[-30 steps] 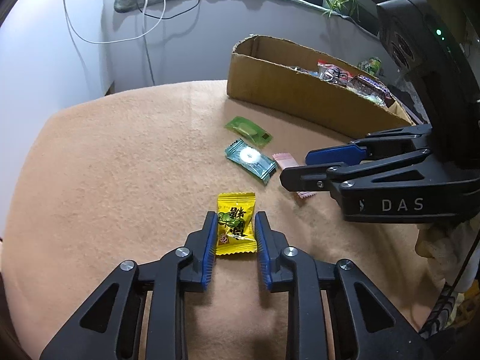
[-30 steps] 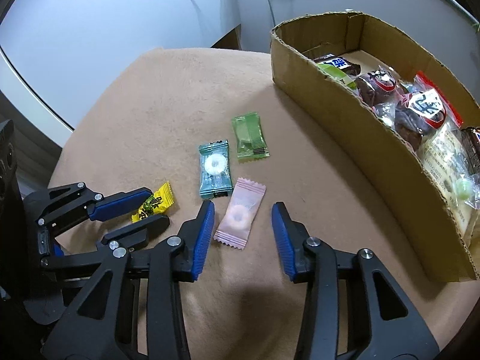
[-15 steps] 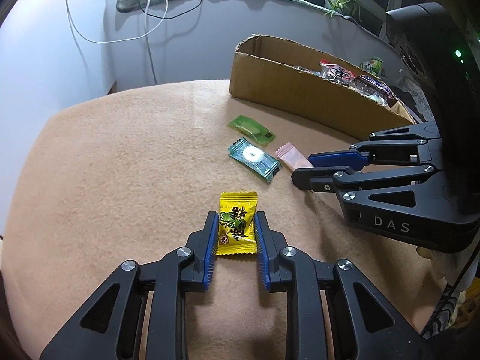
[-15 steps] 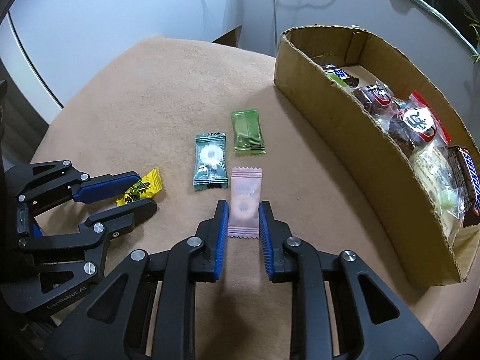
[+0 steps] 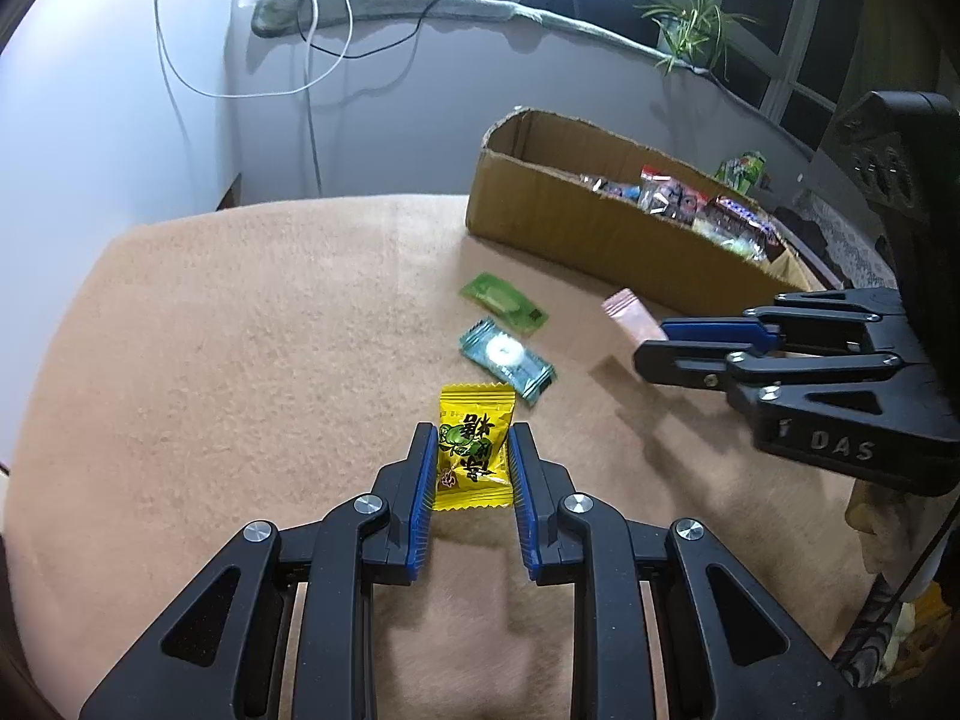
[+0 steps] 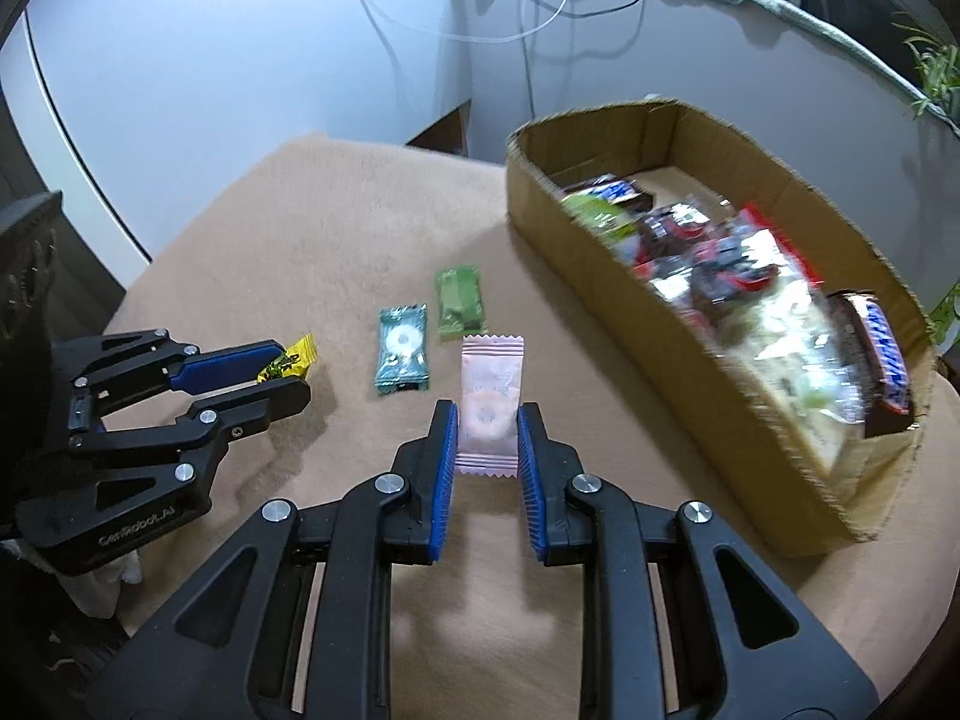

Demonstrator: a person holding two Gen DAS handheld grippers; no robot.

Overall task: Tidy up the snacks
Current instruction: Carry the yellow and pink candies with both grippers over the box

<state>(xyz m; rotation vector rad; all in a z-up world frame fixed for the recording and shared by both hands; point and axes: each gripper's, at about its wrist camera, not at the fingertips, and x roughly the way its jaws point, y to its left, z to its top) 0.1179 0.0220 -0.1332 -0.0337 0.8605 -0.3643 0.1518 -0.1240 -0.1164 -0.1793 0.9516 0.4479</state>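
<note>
The left claw (image 5: 471, 468) was clenched on the yellow candy (image 5: 474, 447), its two blue pads pressed against the wrapper's long edges, with the top of the packet sticking out ahead of the fingertips. From the right wrist view the same claw (image 6: 288, 375) showed at the left, the yellow candy (image 6: 289, 360) pinched between its fingers just above the tan-covered counter (image 6: 336, 228).

The right claw (image 6: 487, 420) was grasping the pink candy (image 6: 489, 396), which stood out forward between its pads. Its shadow lay on the cloth below the claw, so the packet looked lifted off the surface. In the left wrist view that claw (image 5: 651, 348) reached in from the right with the pink candy (image 5: 630, 315) poking out past its tips.

Ahead of the right claw and slightly to its left, the teal candy (image 6: 402, 348) and the green candy (image 6: 459, 303) lay flat on the counter, near each other but apart. Ahead and to its right sat the cardboard box (image 6: 600, 252), holding a blurred heap of wrapped snacks (image 6: 750, 282).
</note>
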